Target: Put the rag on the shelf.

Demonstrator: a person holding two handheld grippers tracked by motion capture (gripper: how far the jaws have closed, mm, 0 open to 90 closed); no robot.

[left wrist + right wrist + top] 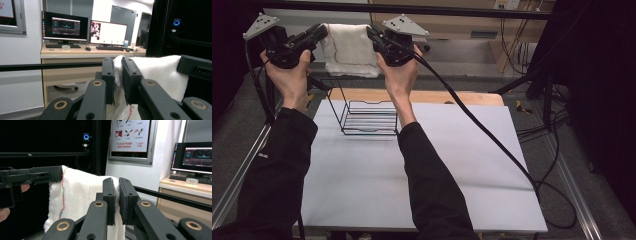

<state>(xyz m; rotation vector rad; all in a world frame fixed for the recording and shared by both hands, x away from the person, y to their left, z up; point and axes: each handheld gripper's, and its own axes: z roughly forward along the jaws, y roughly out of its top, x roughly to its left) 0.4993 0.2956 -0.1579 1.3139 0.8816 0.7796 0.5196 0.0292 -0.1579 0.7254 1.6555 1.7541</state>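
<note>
A white cloth with a red stitched edge hangs stretched between my two grippers, held up high above the far side of the table. My left gripper is shut on the cloth's upper left corner, and my right gripper is shut on its upper right corner. In the left gripper view the jaws pinch a fold of the cloth, with the other gripper at the far end. In the right gripper view the jaws clamp the cloth, and the other gripper grips the opposite corner.
A black wire rack stands on the white table sheet below the cloth, near the wooden back edge. A black frame bar runs across just behind the grippers. A cable trails across the table's right side.
</note>
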